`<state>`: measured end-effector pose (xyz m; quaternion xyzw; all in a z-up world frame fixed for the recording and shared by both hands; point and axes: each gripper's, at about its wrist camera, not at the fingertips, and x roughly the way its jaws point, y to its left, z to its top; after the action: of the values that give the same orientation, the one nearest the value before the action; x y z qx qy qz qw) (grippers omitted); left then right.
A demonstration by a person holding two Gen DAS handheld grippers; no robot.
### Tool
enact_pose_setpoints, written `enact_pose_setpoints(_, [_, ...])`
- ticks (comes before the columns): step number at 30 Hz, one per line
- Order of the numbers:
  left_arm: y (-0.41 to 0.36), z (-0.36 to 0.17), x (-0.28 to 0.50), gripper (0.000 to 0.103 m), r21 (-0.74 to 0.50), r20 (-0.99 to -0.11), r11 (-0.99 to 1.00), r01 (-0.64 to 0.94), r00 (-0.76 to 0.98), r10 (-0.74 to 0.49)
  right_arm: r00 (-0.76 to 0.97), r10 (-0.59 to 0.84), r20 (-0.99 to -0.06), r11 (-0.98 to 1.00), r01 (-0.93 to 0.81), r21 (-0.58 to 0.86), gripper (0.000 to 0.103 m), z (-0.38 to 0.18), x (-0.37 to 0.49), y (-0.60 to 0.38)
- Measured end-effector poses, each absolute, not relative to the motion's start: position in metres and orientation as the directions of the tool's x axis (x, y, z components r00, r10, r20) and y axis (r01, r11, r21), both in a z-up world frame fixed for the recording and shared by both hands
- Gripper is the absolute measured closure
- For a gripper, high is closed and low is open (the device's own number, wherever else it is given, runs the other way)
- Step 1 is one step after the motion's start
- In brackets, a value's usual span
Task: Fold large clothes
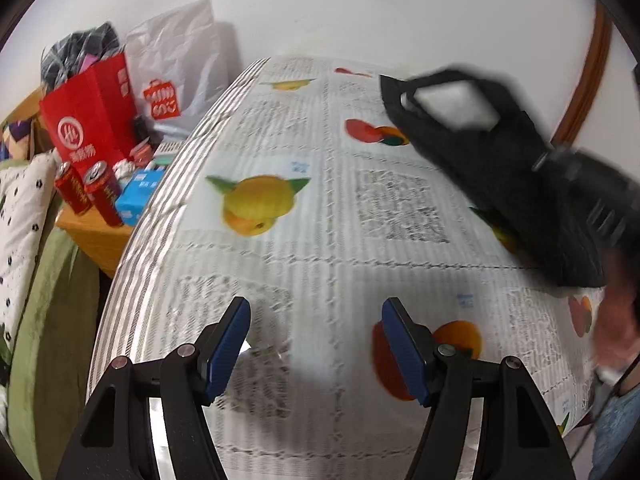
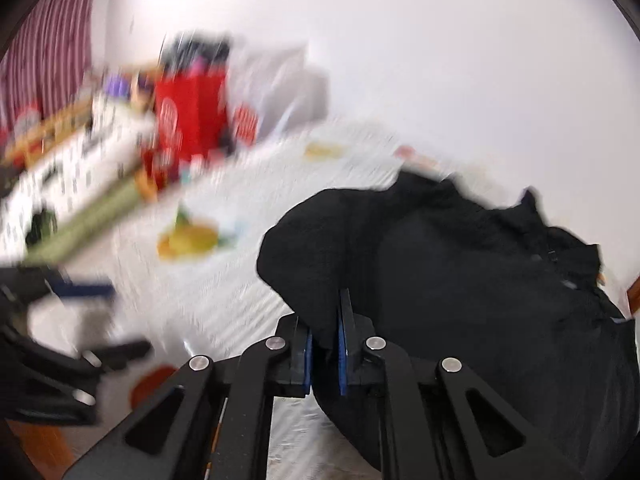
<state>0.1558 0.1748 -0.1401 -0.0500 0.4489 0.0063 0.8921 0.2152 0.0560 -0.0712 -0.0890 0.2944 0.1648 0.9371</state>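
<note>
A black garment (image 1: 500,160) hangs lifted over the right side of a table covered with a fruit-and-newsprint cloth (image 1: 312,208). In the right wrist view the same black garment (image 2: 460,280) fills the right half, and my right gripper (image 2: 325,344) is shut on a fold of it, blue pads pressed on the fabric. The right gripper (image 1: 560,168) also shows in the left wrist view, blurred, with a hand behind it. My left gripper (image 1: 316,320) stands open above the near part of the cloth, nothing between its blue pads. It appears blurred at the left edge as the left gripper (image 2: 80,300).
Left of the table a wooden stand (image 1: 92,236) holds a red paper bag (image 1: 92,120), two red cans (image 1: 92,194), a blue box (image 1: 138,194) and a white plastic bag (image 1: 180,64). A dotted cushion (image 1: 20,224) and green fabric (image 1: 48,320) lie at far left. A white wall stands behind.
</note>
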Motion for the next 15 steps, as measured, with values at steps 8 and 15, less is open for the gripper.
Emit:
enact_pose_setpoints(8, [0.142, -0.114, 0.156, 0.037, -0.078, -0.74, 0.997, 0.024, 0.669, -0.074, 0.844, 0.195, -0.5, 0.978, -0.131, 0.161, 0.094, -0.038, 0.217, -0.081])
enact_pose_setpoints(15, [0.102, -0.11, 0.164, 0.037, -0.094, -0.719, 0.991, 0.099, 0.681, -0.136, 0.826, 0.139, -0.547, 0.967, 0.006, 0.255, 0.095, -0.069, 0.209, -0.154])
